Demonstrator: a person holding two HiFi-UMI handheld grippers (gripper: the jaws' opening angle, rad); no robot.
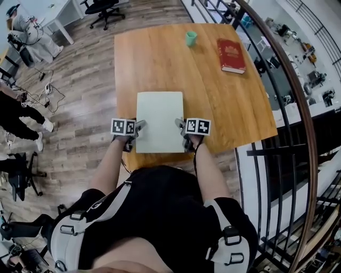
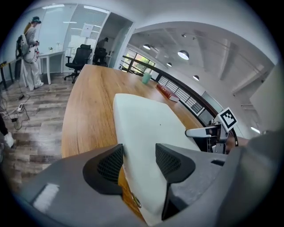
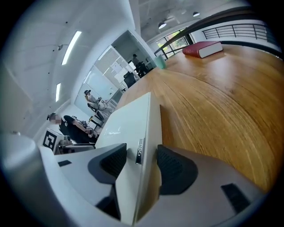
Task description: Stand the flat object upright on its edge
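Observation:
A white flat slab lies flat on the wooden table, near its front edge. My left gripper is at the slab's near left corner and my right gripper at its near right corner. In the left gripper view the slab runs between the jaws of the left gripper, with a gap at the pads. In the right gripper view the slab's side edge, which bears a small latch, sits between the jaws of the right gripper, and they stand wide around it.
A red book and a teal cup stand at the table's far side. A curved railing borders the table on the right. People and office chairs are on the floor to the left.

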